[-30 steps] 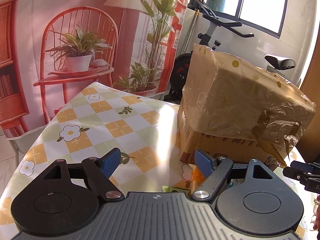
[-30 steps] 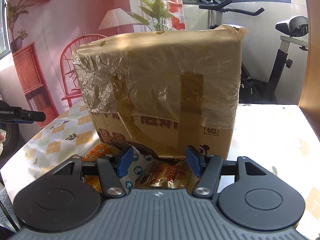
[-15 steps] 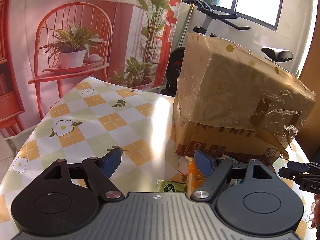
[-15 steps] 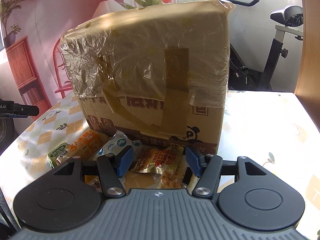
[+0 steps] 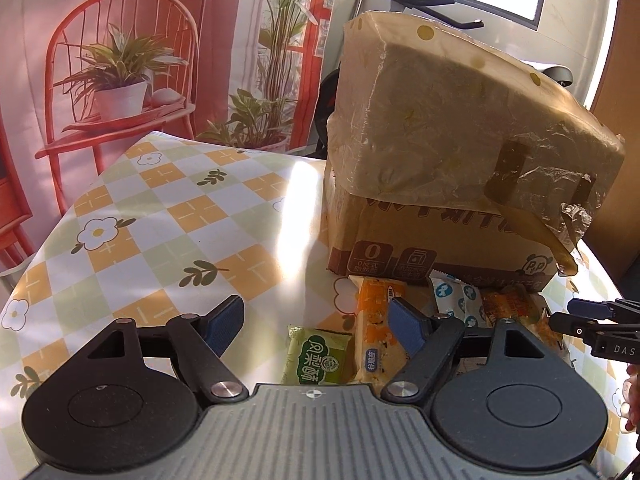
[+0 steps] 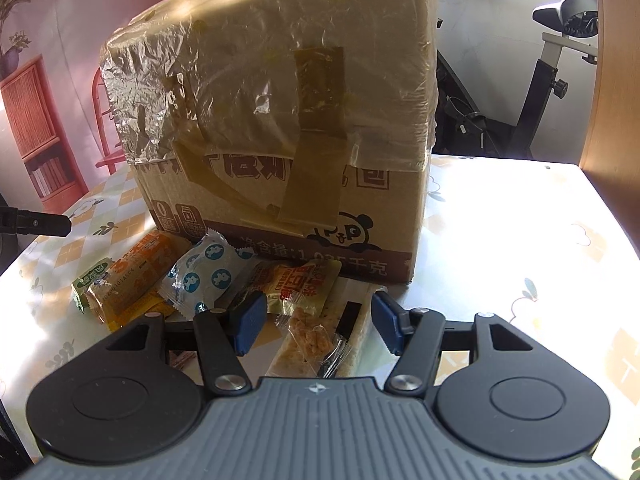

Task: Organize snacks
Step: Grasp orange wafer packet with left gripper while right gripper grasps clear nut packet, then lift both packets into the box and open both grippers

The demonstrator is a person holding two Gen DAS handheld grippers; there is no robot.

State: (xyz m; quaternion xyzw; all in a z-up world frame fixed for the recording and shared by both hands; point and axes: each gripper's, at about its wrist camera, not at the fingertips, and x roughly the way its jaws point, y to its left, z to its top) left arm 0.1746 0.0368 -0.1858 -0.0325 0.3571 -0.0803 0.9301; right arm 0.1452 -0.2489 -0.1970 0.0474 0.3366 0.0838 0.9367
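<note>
Several snack packets lie on the table in front of a taped cardboard box (image 5: 452,184) (image 6: 280,128). In the left wrist view I see a green packet (image 5: 318,356), an orange bar (image 5: 376,324) and a white-and-blue packet (image 5: 456,300). My left gripper (image 5: 318,322) is open and empty just above the green packet. In the right wrist view the green packet (image 6: 90,280), orange bar (image 6: 134,276), white-and-blue packet (image 6: 204,276), a yellow-red packet (image 6: 304,286) and a clear packet of crisps (image 6: 312,336) show. My right gripper (image 6: 318,322) is open and empty over the crisps packet.
The table wears a checked flower-print cloth (image 5: 160,208). An exercise bike (image 6: 560,80) stands behind the table. A wooden panel (image 6: 616,80) rises at the right edge. The other gripper's tip shows at the right of the left wrist view (image 5: 600,324).
Both grippers have drawn back and risen from the box, so more snack packets show beneath them. Both stay open.
</note>
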